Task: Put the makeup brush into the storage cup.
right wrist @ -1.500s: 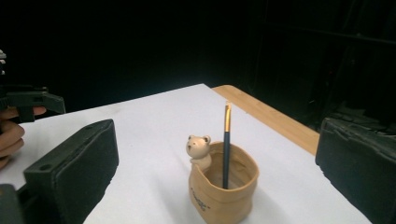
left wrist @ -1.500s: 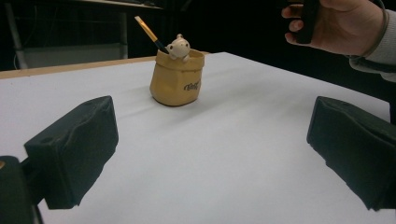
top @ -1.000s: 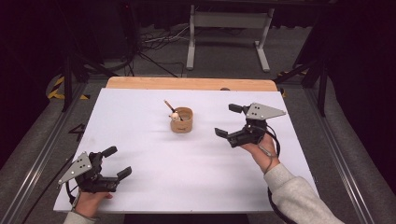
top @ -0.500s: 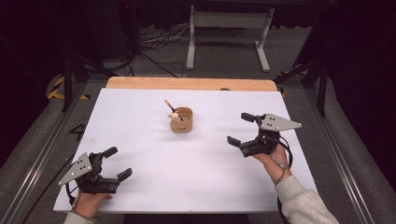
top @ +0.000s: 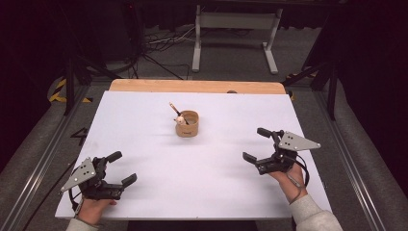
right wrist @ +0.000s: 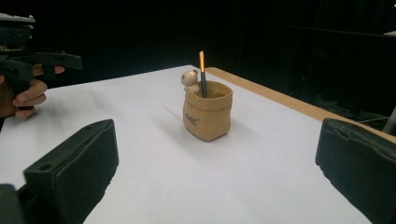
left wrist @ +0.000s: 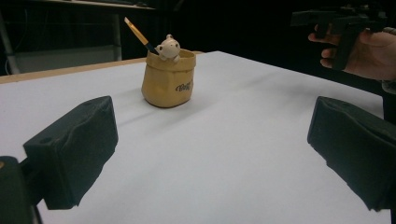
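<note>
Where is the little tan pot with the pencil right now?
In the high view the tan pot stands mid-table toward the far edge, apart from both tongs, its pencil leaning left.

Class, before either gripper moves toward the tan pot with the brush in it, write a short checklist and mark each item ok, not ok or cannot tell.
1. Left gripper jaws open, holding nothing: ok.
2. Right gripper jaws open, holding nothing: ok.
3. Tan pot upright on the white table: ok.
4. Brush stands in the pot, leaning: ok.
5. Both grippers apart from the pot: ok.
6. Whether the little bear figure on the rim is fixed on: cannot tell.
</note>
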`<state>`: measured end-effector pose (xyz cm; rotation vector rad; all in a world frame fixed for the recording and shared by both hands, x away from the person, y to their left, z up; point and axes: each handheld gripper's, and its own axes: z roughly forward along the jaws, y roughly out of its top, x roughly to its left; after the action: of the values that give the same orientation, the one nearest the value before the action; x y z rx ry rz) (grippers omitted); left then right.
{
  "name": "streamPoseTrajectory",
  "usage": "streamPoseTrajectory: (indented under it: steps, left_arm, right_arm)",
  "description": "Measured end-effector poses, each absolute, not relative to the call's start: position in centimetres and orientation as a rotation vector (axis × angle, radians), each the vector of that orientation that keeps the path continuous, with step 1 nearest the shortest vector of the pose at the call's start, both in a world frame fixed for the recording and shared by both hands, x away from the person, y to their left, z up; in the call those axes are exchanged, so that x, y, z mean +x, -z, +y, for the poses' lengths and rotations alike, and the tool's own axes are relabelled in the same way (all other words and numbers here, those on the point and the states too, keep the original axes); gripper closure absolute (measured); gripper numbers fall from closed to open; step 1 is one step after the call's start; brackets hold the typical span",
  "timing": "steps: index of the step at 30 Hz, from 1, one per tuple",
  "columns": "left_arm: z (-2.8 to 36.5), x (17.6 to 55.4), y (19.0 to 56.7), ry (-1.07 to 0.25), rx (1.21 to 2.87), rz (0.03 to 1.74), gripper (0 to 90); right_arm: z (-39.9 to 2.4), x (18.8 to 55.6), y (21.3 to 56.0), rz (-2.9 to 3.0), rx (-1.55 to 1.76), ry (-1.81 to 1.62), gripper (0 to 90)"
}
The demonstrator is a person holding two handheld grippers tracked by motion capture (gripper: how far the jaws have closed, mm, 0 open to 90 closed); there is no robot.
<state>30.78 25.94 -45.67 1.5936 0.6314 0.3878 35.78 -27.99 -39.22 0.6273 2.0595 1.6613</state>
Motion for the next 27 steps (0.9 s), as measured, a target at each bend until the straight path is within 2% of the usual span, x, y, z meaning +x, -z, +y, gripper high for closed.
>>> streamPoseTrajectory:
  steps: [27]
  left_arm:
    - [25.9,30.8,45.8,-0.38,1.593,0.636,2.6]
  right_arm:
    - [-29.1,33.4,43.0,1.999,0.677,-1.657,0.0]
